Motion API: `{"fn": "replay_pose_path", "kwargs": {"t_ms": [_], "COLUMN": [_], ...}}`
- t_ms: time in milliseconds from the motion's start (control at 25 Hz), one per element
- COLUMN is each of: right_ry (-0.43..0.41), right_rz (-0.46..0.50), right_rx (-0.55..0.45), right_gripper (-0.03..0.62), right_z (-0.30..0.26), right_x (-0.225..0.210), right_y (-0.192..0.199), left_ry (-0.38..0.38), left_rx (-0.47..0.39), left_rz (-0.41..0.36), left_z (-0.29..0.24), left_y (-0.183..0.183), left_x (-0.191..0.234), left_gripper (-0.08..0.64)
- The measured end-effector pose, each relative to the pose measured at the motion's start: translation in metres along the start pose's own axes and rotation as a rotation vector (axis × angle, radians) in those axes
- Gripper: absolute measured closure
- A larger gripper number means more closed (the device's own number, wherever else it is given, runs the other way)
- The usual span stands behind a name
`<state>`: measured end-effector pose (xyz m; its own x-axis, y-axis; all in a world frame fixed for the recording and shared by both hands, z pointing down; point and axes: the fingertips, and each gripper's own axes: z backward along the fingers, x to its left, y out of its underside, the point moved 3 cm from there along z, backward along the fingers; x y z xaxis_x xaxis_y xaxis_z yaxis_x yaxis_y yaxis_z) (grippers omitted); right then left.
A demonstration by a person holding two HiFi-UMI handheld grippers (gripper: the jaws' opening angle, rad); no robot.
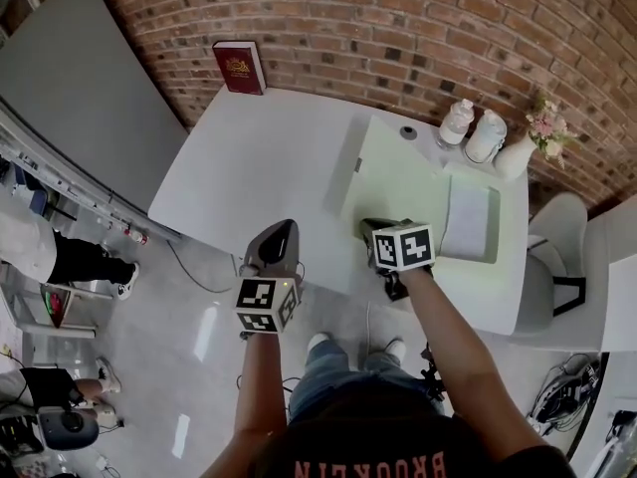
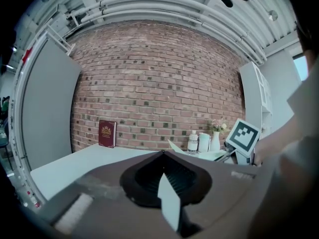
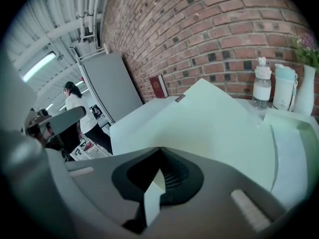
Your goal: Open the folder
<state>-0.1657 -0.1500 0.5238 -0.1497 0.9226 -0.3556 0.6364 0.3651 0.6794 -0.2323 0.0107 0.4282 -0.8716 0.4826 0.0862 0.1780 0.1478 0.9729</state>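
The folder [image 1: 398, 182] looks smooth, matt and thin, like pale-green plastic or card; the table [image 1: 249, 167] is smooth matt white; the wall [image 1: 398, 28] is rough brick. The book [image 1: 239, 68] has a dark-red cover with gilt print; the bottle [image 1: 456, 122] is clear plastic; the floor [image 1: 199, 337] is glossy.

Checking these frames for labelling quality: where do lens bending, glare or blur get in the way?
Head view: the brick wall bows in an arc, and glare streaks the floor. Left gripper view: dark corners, left gripper soft up close. Right gripper view: right gripper blurred, the pale folder nearly washed out.
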Motion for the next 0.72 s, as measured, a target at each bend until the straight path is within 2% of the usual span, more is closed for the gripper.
{"fn": "replay_pose_path", "kwargs": {"t_ms": [720], "right_ry": [-0.024], "right_rz": [-0.010], "right_rx": [-0.350], "right_gripper": [0.592], "right_z": [0.175], "right_x": [-0.076], "right_y": [-0.037], "left_ry": [0.063], "left_rx": [-0.066], "left_rz": [-0.118], "left_z": [-0.037], "left_y": [-0.044], "left_x": [-0.146], "left_gripper": [0.564]}}
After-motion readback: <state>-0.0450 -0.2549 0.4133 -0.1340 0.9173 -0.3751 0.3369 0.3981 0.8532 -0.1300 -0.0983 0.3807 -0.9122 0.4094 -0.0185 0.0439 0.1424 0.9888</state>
